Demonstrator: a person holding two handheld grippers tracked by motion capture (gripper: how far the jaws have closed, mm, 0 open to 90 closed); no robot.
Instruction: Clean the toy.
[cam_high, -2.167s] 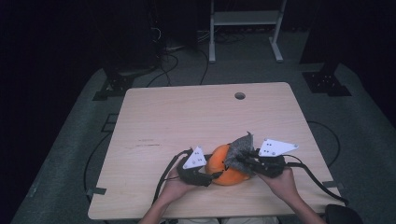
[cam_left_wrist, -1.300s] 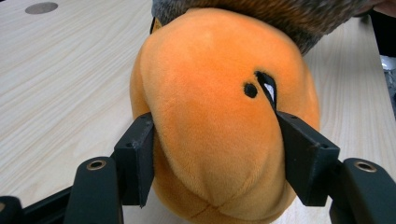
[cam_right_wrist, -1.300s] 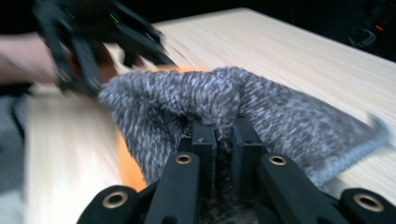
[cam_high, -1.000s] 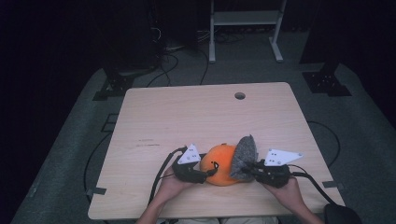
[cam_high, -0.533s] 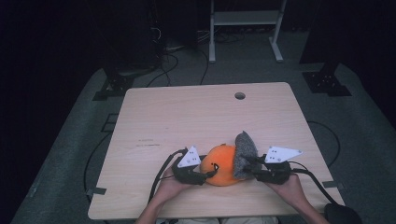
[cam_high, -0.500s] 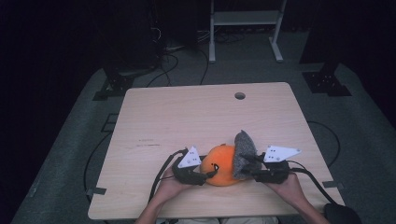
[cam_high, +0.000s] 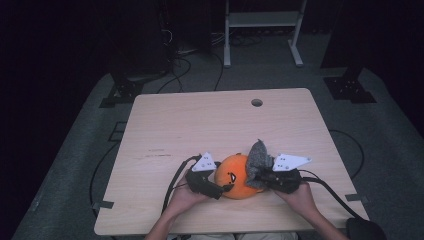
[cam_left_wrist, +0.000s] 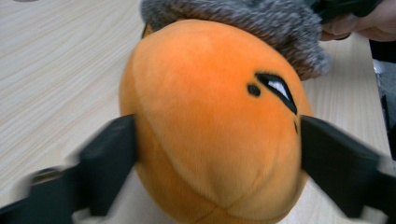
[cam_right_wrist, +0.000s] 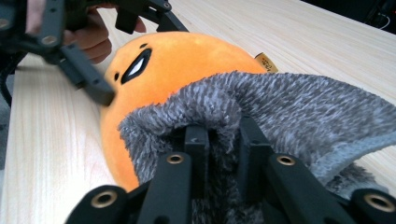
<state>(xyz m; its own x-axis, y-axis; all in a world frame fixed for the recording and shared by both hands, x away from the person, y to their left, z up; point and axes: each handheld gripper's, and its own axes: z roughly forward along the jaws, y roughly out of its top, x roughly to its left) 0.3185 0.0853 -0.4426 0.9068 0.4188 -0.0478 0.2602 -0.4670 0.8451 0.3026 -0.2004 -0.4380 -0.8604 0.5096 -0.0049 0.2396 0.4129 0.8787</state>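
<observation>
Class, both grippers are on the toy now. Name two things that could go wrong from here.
1. The left gripper squeezes the round orange plush toy by its soft sides; it could pop free.
2. The right gripper pinches just a fold of the grey fuzzy cloth; pulling may drag the toy instead.

This looks like a lab or recording studio rather than a home. A bare light-wood table (cam_high: 210, 130) with a round cable hole (cam_high: 257, 102) stands alone on grey carpet (cam_high: 75, 190), and the surroundings are kept dark. Black stand bases (cam_high: 122, 92) sit on the floor at the table's far corners, left and right, probably feet of camera or light rigs, though the dimness hides their tops. Cables (cam_high: 192, 62) trail loose across the carpet, strips of tape (cam_high: 102, 204) hold some down, and a white metal frame (cam_high: 262, 30) stands behind.
</observation>
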